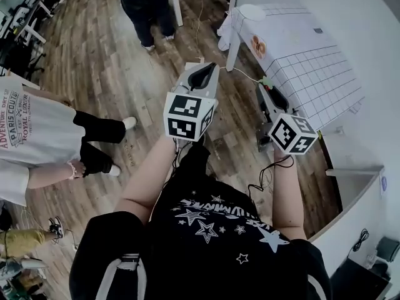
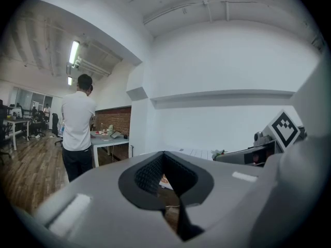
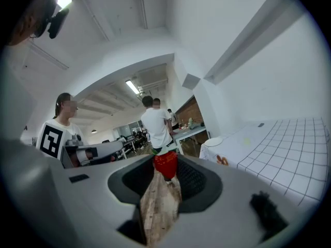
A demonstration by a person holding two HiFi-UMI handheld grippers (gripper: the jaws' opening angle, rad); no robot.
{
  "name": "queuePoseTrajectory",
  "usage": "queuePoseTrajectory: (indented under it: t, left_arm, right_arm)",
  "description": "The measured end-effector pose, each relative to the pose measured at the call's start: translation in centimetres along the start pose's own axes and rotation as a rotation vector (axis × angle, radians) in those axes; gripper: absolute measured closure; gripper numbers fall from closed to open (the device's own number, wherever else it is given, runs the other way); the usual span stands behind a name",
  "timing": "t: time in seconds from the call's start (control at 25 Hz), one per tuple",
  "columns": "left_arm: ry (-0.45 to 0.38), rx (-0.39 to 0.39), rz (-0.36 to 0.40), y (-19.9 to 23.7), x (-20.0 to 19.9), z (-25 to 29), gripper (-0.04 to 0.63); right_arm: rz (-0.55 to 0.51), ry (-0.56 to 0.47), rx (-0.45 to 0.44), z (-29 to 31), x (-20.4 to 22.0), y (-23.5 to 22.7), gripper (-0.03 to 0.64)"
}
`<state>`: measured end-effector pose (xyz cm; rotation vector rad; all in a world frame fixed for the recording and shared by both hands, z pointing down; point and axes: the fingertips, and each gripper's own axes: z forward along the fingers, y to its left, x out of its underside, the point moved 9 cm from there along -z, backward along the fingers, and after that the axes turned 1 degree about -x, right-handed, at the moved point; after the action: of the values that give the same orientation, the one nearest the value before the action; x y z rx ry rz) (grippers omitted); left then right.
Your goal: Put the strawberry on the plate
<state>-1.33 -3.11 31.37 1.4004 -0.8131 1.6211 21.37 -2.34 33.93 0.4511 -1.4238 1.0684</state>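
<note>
My right gripper (image 3: 165, 158) is shut on a red strawberry (image 3: 166, 165) with green leaves, pinched at the jaw tips. In the head view only the green leaves of the strawberry (image 1: 266, 82) peek out at the tip of the right gripper (image 1: 270, 91), which hangs over the wooden floor just short of the table. A white plate (image 1: 252, 11) sits at the near corner of the table with the white gridded cloth (image 1: 306, 61); the plate (image 3: 213, 141) lies ahead and to the right of the strawberry. My left gripper (image 2: 164, 156) (image 1: 205, 74) is shut with nothing in it, level with the right one.
A person in a white shirt and dark trousers (image 1: 147, 5) stands on the floor ahead. Another person (image 1: 37, 130) is at the left. An orange item (image 1: 258, 45) lies on the cloth's hanging edge, by the white table leg (image 1: 232, 49). A counter (image 1: 353, 205) runs along lower right.
</note>
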Motion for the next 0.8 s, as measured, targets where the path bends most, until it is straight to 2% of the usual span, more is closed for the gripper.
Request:
queuePoseTrajectory:
  t: [0.2, 0.52, 0.8]
  left_arm:
    - [-0.008, 0.034, -0.004, 2.5, -0.6, 5.8, 0.588]
    - [0.003, 0.082, -0.004, 8.1, -2.6, 15.0, 0.588]
    - [0.002, 0.110, -0.016, 13.5, -1.3, 19.0, 0.588]
  right_arm:
    - [0.016, -0.018, 0.043, 4.3, -1.7, -3.7, 0.472]
    - [0.005, -0.001, 0.063, 14.1, -5.5, -7.6, 0.472]
    - [0.015, 0.013, 0.089, 20.9, -4.7, -8.8, 0.472]
